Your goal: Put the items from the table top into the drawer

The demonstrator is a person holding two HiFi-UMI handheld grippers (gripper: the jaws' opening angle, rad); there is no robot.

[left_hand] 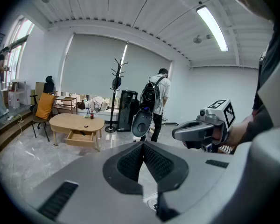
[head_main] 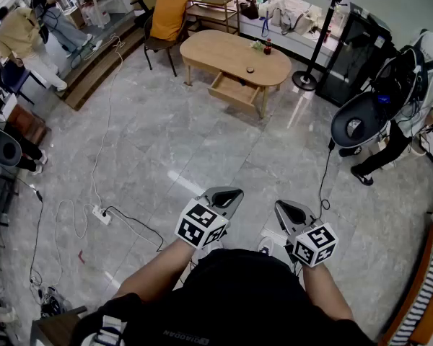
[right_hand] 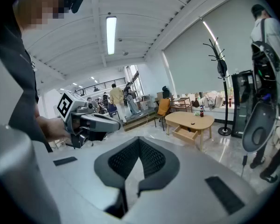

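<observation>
Wooden table [head_main: 216, 49] bears a bottle [head_main: 268, 47] and perhaps a small cap [head_main: 250, 70]

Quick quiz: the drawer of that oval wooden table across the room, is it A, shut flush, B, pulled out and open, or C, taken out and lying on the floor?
B: the drawer stands pulled out from under the top of the wooden table, still attached to it, with its open inside facing up in the head view.

The wooden drawer [head_main: 233, 90] hung open under the oval surface [head_main: 209, 49] (upper middle of frame), with a red bottle [head_main: 268, 47] upright on top.
</observation>
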